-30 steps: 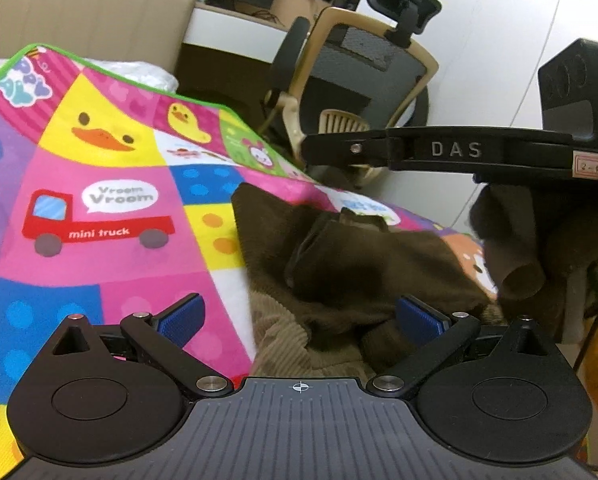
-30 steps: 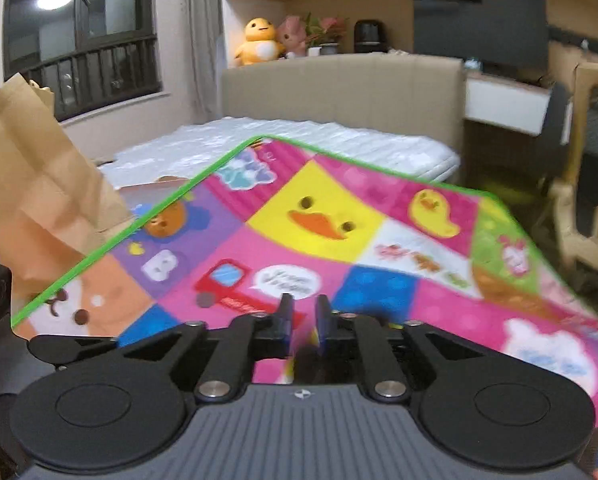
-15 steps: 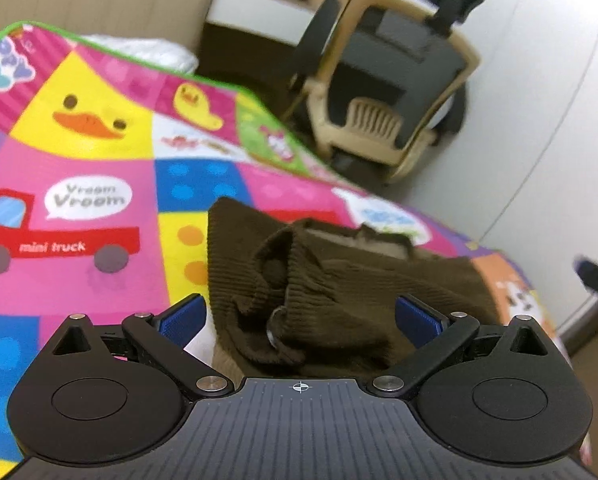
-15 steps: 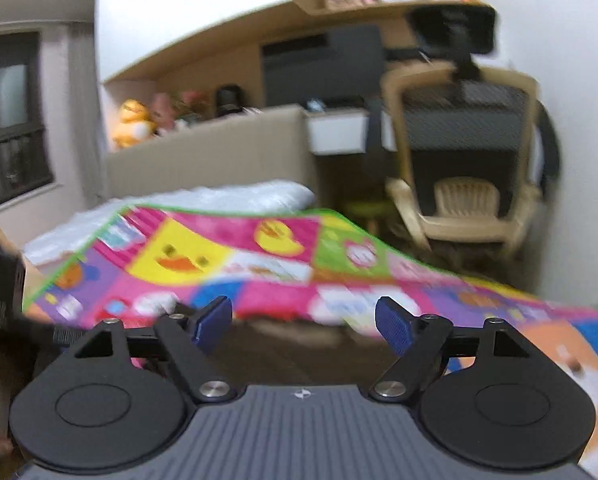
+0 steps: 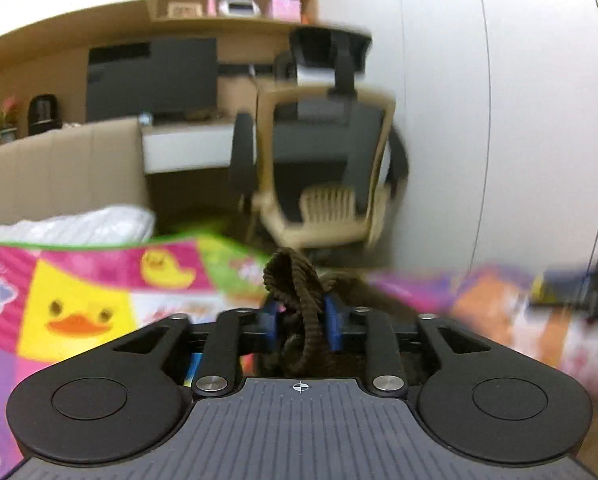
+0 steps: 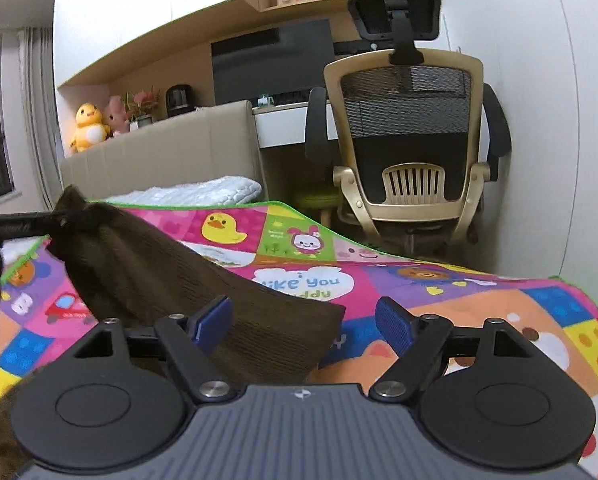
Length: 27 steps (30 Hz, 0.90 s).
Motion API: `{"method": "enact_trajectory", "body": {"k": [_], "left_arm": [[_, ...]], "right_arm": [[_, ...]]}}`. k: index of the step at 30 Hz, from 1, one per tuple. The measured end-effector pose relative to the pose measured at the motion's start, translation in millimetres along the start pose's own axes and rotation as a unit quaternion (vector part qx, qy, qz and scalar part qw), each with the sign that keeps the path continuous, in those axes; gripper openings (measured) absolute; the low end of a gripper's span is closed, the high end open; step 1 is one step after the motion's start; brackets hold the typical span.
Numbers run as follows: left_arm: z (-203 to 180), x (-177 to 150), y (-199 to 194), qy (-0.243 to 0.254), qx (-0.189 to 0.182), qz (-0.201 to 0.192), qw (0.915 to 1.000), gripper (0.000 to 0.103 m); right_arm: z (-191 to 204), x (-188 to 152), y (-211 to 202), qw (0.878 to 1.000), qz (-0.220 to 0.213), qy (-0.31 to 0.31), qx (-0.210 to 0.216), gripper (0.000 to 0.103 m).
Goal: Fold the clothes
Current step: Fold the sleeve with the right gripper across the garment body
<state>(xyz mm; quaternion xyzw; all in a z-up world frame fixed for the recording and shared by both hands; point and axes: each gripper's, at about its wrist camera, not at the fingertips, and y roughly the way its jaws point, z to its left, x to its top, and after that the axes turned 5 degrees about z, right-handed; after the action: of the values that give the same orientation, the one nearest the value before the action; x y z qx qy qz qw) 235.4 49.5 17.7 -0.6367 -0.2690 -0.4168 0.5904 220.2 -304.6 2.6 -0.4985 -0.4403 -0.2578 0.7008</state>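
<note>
Left-wrist view, left to right: a cartoon play mat (image 5: 79, 312) w/ a duck panel is seen at 9 o'clock, a white mattress edge (image 5: 79, 226) above it at 10. At centre the left gripper (image 5: 299, 322) is clenched on a bunched fold of the brown knit garment (image 5: 299, 304) — the blue pads (image 5: 333, 326) are pressed against the cloth on both sides, and a twisted tuft is pushed up past the fingertips. A beige office chair (image 5: 331, 160) is seen at 12–1 o'clock, blurred. The right side of the frame is smeared; detail there can't be told.

Right-wrist view, left to right: at 9 o'clock the garment (image 6: 171, 280) is pinched at a corner by the other tool, seen as a dark bar at the frame edge, and is stretched down from there toward 6 o'clock, its lower edge lying on the mat (image 6: 479, 292). The right gripper (image 6: 305, 322) is released — fingers spread wide, nothing between them. The left pad (image 6: 213, 320) is seen over the cloth; contact can't be judged. The right pad is over bare mat. The chair (image 6: 411, 136) stands at 1 o'clock, past the mat's far edge.
</note>
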Motion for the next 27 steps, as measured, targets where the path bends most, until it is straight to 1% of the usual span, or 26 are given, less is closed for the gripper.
{"method": "enact_trajectory", "body": {"k": [1,3,4,6,8,9,11,12,13,14,16,17,19,20,22,23,24,25,26,27], "left_arm": [[1.7,-6.3,-3.7,0.008,0.004,0.001,1.0000,0.047],[15.5,-33.2,-2.0,0.000,0.017,0.049,0.9986,0.061],[22.8,-44.0,-2.4,-0.007,0.022,0.069,0.9974,0.065],[38.4,-49.8,-10.9,-0.036,0.024,0.077,0.9961,0.082],[50.1,-40.9,-20.2,-0.076,0.009,0.067,0.9948,0.086],[51.6,-33.9,-21.3,-0.088,-0.005,0.061,0.9942,0.088],[51.5,-16.6,-14.2,-0.116,-0.041,0.058,0.9907,0.088],[50.8,-10.8,-5.9,-0.138,-0.062,0.063,0.9864,0.088],[50.2,-4.8,4.0,-0.163,-0.086,0.071,0.9804,0.087],[49.7,-0.3,17.3,-0.190,-0.110,0.085,0.9720,0.085],[49.7,-2.4,40.7,-0.226,-0.133,0.113,0.9583,0.081],[48.9,-4.1,52.4,-0.235,-0.135,0.128,0.9539,0.076],[43.4,-10.5,74.1,-0.208,-0.090,0.160,0.9607,0.062],[43.2,-12.1,77.5,-0.196,-0.086,0.165,0.9626,0.058],[50.4,-5.3,67.5,-0.192,-0.097,0.151,0.9648,0.067],[56.2,-0.2,59.1,-0.194,-0.100,0.139,0.9661,0.079],[63.7,5.7,48.0,-0.197,-0.094,0.117,0.9689,0.088],[70.9,12.3,41.3,-0.200,-0.080,0.097,0.9717,0.090],[79.0,17.1,36.9,-0.204,-0.063,0.084,0.9734,0.090],[84.9,18.4,38.1,-0.209,-0.052,0.082,0.9730,0.090]], "right_arm": [[3.1,-0.4,2.1,1.000,0.003,-0.007,0.000,0.080],[9.0,-0.8,5.3,1.000,0.010,-0.023,-0.002,0.080],[11.6,-0.4,6.5,0.999,0.012,-0.031,-0.004,0.080],[15.0,2.3,8.3,0.999,0.013,-0.039,-0.007,0.080],[19.0,9.1,14.0,0.999,0.016,-0.034,-0.002,0.080],[21.4,12.3,17.6,0.999,0.019,-0.031,0.002,0.080],[28.7,18.4,31.5,0.999,0.035,-0.019,0.035,0.077],[31.3,18.3,42.0,0.996,0.054,-0.010,0.063,0.063],[33.8,17.9,53.1,0.993,0.076,-0.001,0.092,0.048],[36.5,14.9,65.6,0.989,0.100,0.005,0.107,0.044],[44.4,3.5,91.1,0.985,0.140,-0.003,0.097,0.043],[47.4,-3.5,103.0,0.984,0.156,-0.014,0.082,0.043],[50.2,-8.5,108.7,0.983,0.164,-0.030,0.073,0.042],[51.4,-10.4,110.5,0.983,0.166,-0.038,0.069,0.042],[45.4,0.7,100.4,0.984,0.161,-0.029,0.075,0.042],[39.9,7.6,92.9,0.986,0.147,-0.027,0.075,0.043],[31.2,15.3,86.0,0.989,0.131,-0.026,0.065,0.050],[20.3,23.2,82.1,0.992,0.117,-0.021,0.048,0.057],[8.8,30.0,82.0,0.994,0.109,-0.012,0.030,0.058],[-3.4,34.8,85.5,0.994,0.106,0.003,0.016,0.058]]}}
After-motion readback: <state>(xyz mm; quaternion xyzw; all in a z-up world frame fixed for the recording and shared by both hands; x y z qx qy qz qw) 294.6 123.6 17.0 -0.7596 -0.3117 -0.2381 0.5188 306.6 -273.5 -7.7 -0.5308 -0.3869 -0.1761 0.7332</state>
